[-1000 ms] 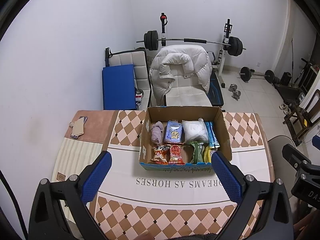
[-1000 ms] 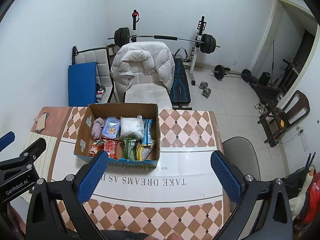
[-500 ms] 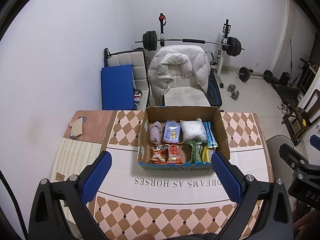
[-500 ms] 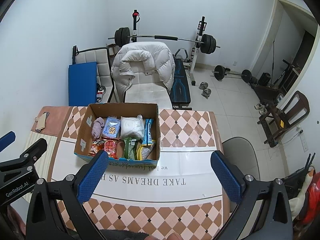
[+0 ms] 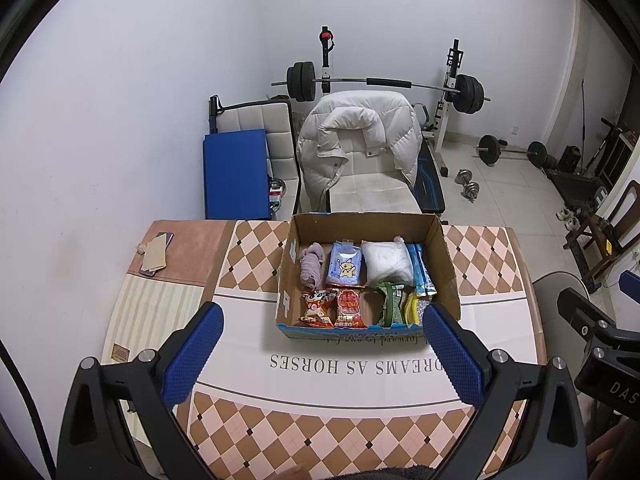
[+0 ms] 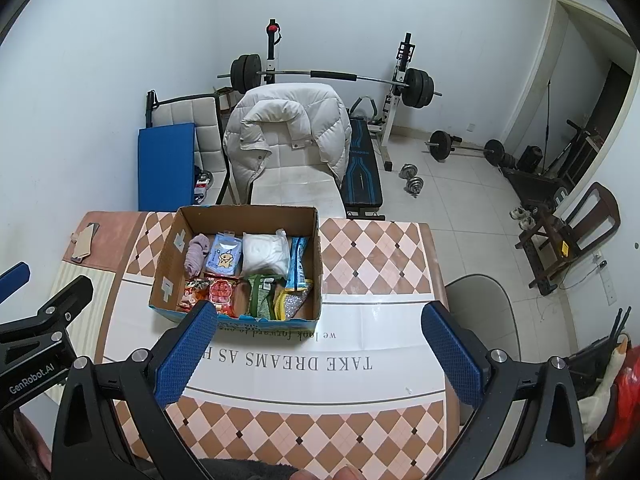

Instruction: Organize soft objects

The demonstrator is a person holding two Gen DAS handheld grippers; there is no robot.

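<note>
Here the cardboard box [image 5: 446,264] sits neatly packed with soft packets — both grippers, left gripper [image 5: 322,334] and right gripper [image 6: 316,332], spread, empty.

left hand-held gripper [image 5: 322,342]: black frame | blue textured pads | silver screws | right hand-held gripper [image 6: 320,342]: same

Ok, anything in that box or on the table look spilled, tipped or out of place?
Nothing stands out. The cardboard box sits flat on the table, its packets in two tidy rows. A phone lies at the far left corner.
</note>
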